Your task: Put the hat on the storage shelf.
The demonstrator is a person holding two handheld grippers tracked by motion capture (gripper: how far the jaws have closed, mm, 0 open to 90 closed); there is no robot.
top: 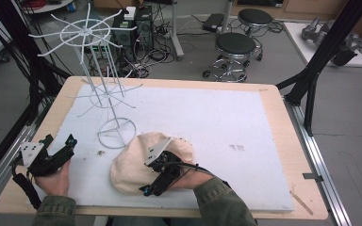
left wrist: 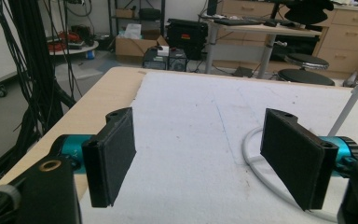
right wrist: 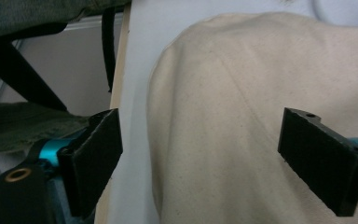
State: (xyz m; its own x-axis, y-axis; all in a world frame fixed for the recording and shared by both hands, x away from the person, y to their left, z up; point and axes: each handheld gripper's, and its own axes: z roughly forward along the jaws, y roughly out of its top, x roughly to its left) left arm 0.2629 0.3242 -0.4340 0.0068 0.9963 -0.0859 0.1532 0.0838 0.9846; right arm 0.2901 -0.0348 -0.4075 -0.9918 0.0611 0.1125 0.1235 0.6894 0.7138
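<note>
Cream hat lies flat on the desk, just beside the wire rack's base ring — not yet hung. Right gripper spread over it (nothing pinched); left gripper spread, idle — lifting remains.

No text, label, brand or number can be read anywhere in these views. The cardboard boxes and equipment cases in the background are too blurred to make out.
</note>
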